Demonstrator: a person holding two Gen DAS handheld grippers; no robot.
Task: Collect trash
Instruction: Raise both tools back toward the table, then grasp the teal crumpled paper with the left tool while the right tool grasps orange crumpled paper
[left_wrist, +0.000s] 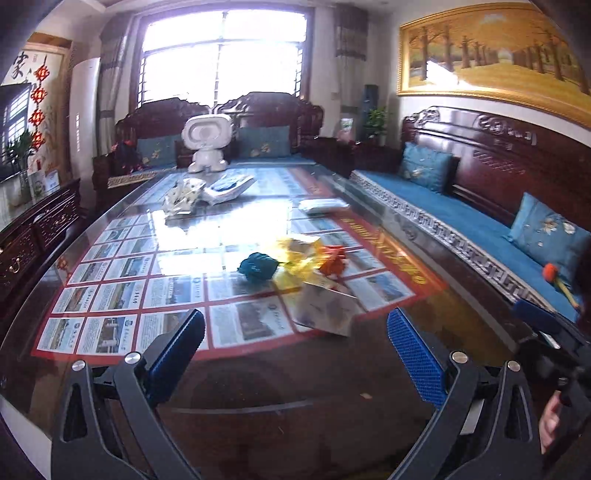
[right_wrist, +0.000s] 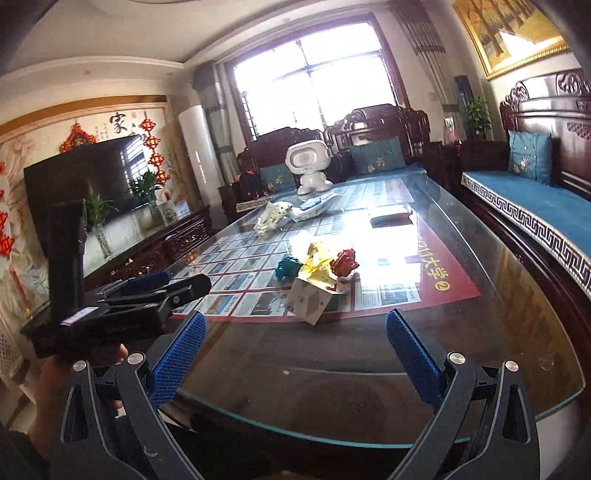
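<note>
Left wrist view: the left gripper (left_wrist: 295, 332) fills the lower frame, jaws spread wide with nothing between the blue pads (left_wrist: 413, 354). Beyond it, at frame centre, the trash lies on the glass table (left_wrist: 332, 398): a teal wad (left_wrist: 257, 266), yellow wrap (left_wrist: 295, 254), an orange wad (left_wrist: 332, 260) and a pale paper bag (left_wrist: 325, 308), bunched together and partly touching. Farther up the frame lie a crumpled wrapper (left_wrist: 183, 195), a flat packet (left_wrist: 227, 188) and a white pack (left_wrist: 322, 206), with a white robot toy (left_wrist: 207, 142) at the table's far end.

Right wrist view: the right gripper (right_wrist: 295, 332), likewise released and empty, hangs over the near edge of the table (right_wrist: 480, 369), well apart from the trash.

Step in hand, as judged: approach. Neither tool grasps anything, and no piece has yet been collected. The next move calls for lowering one gripper to the near cluster and closing on a single piece; the bag (right_wrist: 312, 301) lies closest, but is flat and flimsy, so an edge grip seems likely.

Differences between views: the right wrist view alone shows the left gripper (right_wrist: 147, 291) from the side, at left of frame, with the hand (right_wrist: 55, 384) that carries it, and a dark television (right_wrist: 77, 184). The left wrist view alone shows a long blue sofa (left_wrist: 461, 218) running to the right edge and a small orange-tipped object (left_wrist: 557, 282) on it. No bin appears in either view.
</note>
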